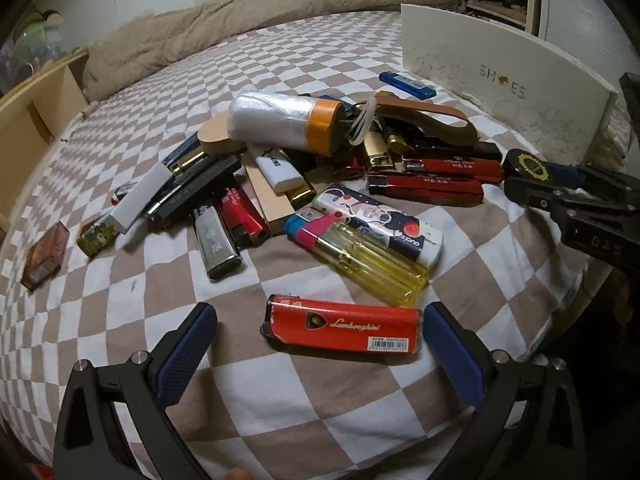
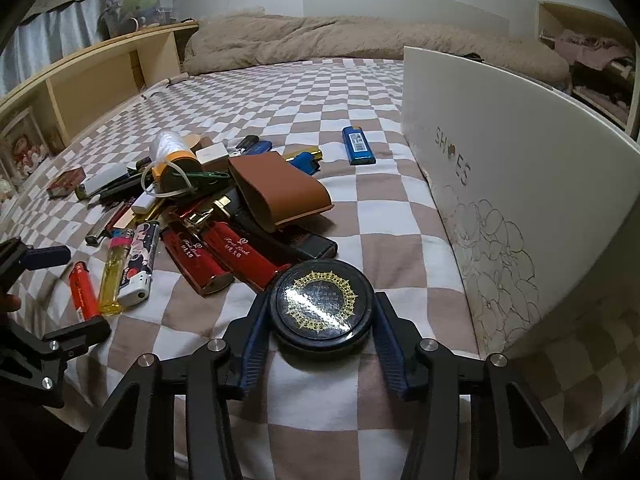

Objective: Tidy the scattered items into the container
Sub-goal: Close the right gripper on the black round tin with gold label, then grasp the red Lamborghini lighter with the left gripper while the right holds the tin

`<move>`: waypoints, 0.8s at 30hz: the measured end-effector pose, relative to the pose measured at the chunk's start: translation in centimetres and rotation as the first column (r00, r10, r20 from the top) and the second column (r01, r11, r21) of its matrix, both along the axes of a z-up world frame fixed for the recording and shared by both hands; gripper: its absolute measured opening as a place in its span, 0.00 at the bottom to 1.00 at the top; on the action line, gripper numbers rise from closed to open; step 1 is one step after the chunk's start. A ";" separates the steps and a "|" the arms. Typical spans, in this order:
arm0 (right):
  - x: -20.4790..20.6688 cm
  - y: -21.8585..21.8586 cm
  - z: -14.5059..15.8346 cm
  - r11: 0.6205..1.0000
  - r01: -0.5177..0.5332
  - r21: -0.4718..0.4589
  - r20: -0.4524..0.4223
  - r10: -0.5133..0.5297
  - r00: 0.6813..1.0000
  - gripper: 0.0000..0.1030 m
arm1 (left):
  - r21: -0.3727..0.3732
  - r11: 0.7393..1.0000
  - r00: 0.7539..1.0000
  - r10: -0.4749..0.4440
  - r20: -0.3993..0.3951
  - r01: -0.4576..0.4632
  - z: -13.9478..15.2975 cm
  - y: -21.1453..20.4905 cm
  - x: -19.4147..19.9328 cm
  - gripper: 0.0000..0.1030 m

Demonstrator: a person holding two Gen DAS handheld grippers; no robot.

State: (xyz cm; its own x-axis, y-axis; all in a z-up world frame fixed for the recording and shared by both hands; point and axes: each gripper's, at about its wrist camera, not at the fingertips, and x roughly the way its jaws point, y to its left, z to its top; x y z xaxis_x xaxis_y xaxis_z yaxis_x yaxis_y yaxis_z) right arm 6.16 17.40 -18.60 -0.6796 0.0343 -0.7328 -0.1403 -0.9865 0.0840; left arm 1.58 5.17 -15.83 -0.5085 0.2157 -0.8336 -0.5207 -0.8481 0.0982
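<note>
We see a pile of lighters [image 1: 320, 184] on a checked bedsheet [image 1: 256, 376], and we place everything from that pile. Our right gripper [image 2: 322, 312] sits at the pile's near right edge, pads pinching a round black tin [image 2: 322, 306] with a gold ornament on its lid; the pads touch both sides of the tin, which rests on the sheet. The white box [image 2: 520, 184] marked SHOES stands to the right of the pile, its wall upright, just beyond the tin. A blue lighter [image 2: 358, 146] lies apart from the pile, behind it and near the box.

Our left gripper [image 1: 320, 340] is at the pile's near left side, fingers spread wide. A red lighter [image 1: 344, 328] lies crosswise between them; one pad is close to its end, the other well clear. Just behind it a yellow lighter [image 1: 372, 268] lies against the pile's front.
</note>
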 end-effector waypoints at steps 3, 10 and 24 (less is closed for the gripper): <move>-0.1 0.2 0.0 1.000 -0.003 -0.013 0.002 0.003 1.000 0.49 | 0.025 1.000 1.000 -0.017 0.023 0.016 0.0 -0.3 -0.1 1.00; -0.1 0.5 0.1 0.999 -0.011 -0.036 0.007 0.011 1.000 0.49 | 0.080 0.997 0.998 -0.011 0.054 0.006 -0.1 -0.7 -0.7 1.00; -0.2 0.6 0.1 0.999 -0.016 -0.039 0.006 0.017 1.000 0.49 | 0.079 0.992 0.995 -0.101 0.017 0.099 0.2 0.4 1.0 0.77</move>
